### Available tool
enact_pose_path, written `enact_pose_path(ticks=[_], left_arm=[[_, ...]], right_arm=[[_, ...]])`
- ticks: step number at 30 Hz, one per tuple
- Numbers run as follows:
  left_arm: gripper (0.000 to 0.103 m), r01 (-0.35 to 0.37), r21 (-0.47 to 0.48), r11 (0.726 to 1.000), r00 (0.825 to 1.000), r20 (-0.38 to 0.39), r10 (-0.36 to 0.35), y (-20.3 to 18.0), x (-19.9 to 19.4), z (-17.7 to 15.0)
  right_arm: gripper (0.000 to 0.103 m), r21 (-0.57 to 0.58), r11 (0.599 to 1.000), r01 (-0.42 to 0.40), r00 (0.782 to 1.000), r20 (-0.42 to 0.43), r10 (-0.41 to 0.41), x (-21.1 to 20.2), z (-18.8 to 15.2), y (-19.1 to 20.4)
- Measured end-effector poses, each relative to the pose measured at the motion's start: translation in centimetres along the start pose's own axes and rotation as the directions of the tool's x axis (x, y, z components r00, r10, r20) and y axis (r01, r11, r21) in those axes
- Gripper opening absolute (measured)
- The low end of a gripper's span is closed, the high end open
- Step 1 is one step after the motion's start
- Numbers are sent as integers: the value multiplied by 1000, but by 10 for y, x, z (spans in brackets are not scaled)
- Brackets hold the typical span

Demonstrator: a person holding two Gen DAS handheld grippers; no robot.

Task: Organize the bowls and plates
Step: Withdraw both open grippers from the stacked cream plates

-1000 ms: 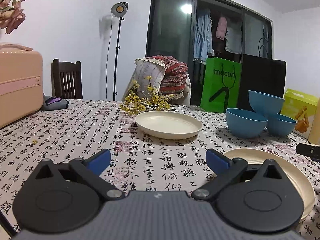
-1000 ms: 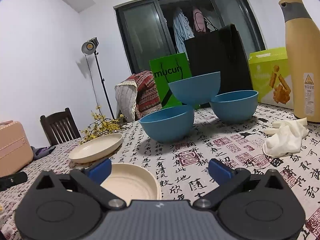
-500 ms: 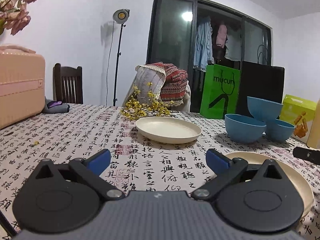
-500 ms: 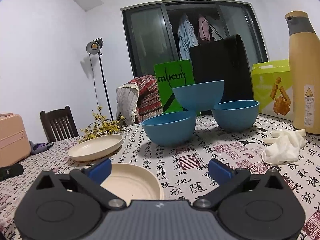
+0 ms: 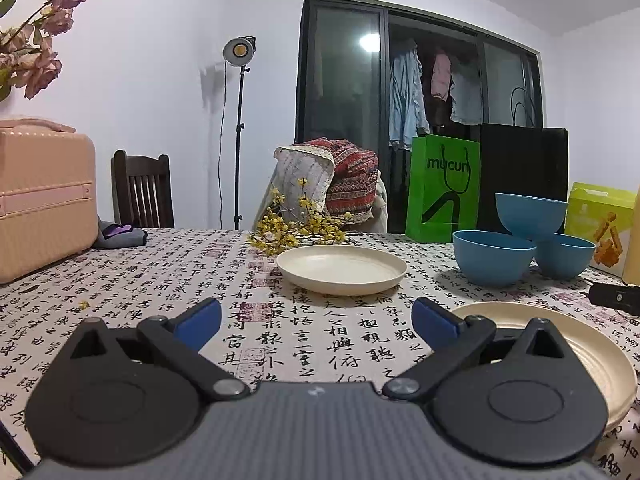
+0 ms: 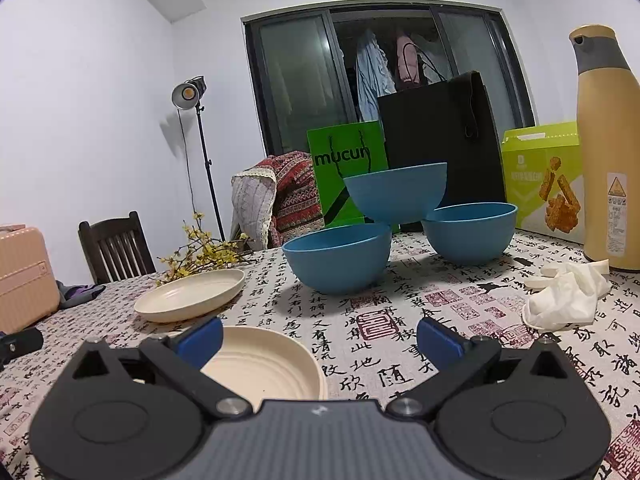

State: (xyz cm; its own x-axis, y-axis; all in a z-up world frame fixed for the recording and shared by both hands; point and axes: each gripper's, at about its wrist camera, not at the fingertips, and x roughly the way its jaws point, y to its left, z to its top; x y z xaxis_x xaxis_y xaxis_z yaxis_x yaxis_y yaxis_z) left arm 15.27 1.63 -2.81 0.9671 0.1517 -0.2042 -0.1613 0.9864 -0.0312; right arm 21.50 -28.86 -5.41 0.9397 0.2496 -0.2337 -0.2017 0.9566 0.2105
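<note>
Both tongs are wide open and hold nothing. The left tongs [image 5: 316, 320] and right tongs [image 6: 320, 336] hang low over the table [image 5: 160, 280]. Two cream plates lie there, the near plate [image 6: 264, 364] and the far plate [image 5: 342, 268]. The top bowl [image 6: 396, 192] sits tipped on two blue bowls [image 6: 340, 258], so I think a bump could knock it off.

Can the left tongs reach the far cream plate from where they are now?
Probably yes. The left tongs are open and point almost straight at the far cream plate; only bare tablecloth lies between, and the blue bowls stand off to the side.
</note>
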Motion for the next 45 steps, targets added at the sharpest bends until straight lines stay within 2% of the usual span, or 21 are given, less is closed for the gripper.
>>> enact_pose_path(ticks=[20, 25, 30, 45], left_arm=[[103, 14, 4, 1000, 999, -42, -13, 2, 8, 0], [103, 32, 0, 1000, 999, -29, -32, 3, 5, -1], [103, 46, 4, 999, 999, -22, -46, 2, 5, -1], [103, 70, -4, 998, 997, -27, -70, 4, 6, -1]], right_arm=[[103, 3, 1000, 12, 1000, -18, -12, 4, 0, -1], [103, -11, 1000, 15, 999, -30, -15, 7, 1, 1], [103, -15, 1000, 21, 1000, -7, -21, 3, -1, 2], [103, -38, 999, -26, 1000, -11, 25, 3, -1, 5]])
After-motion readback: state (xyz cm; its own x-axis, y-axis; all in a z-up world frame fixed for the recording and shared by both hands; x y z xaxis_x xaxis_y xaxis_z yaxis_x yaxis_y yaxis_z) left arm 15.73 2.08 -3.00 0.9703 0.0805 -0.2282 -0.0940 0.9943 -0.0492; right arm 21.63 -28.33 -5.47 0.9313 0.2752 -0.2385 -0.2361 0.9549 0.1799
